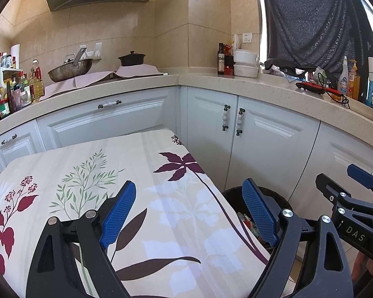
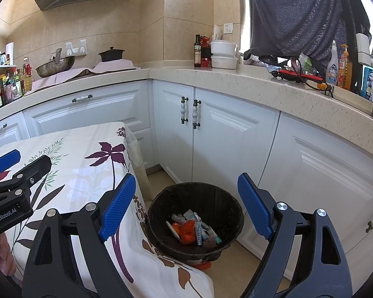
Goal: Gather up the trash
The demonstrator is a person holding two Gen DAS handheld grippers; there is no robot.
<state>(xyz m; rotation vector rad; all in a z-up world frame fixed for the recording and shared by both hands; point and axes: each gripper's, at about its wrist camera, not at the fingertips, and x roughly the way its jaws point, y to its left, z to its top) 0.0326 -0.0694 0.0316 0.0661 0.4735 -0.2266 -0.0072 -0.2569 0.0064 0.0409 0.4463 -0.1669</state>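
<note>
- The right gripper [image 2: 186, 206] is holding its jaws spread wide with nothing between the blue pads; through the gap, the black-lined trash bin [image 2: 196, 223] is showing straight ahead and below, so this hand is the nearer one to it.
- The left gripper [image 1: 190, 211] is likewise standing wide open and empty, hovering over the floral-clothed table [image 1: 87, 173]; the bin [image 1: 281, 198] is lying off to its right, half hidden behind its right pad.
- The collected trash [image 2: 194, 228], an orange wrapper plus tubes and crumpled bits, is lying at the bottom of the bin, which is standing on the floor just beside the table's right edge and in front of the white cabinet doors [image 2: 211, 136].
- Judging by the cloth, no loose trash is showing anywhere on the table, so the task looks at or near its end.
- Should anything more need dropping, the right hand is the better placed: the bin's mouth is facing up directly beyond its jaws.
</note>
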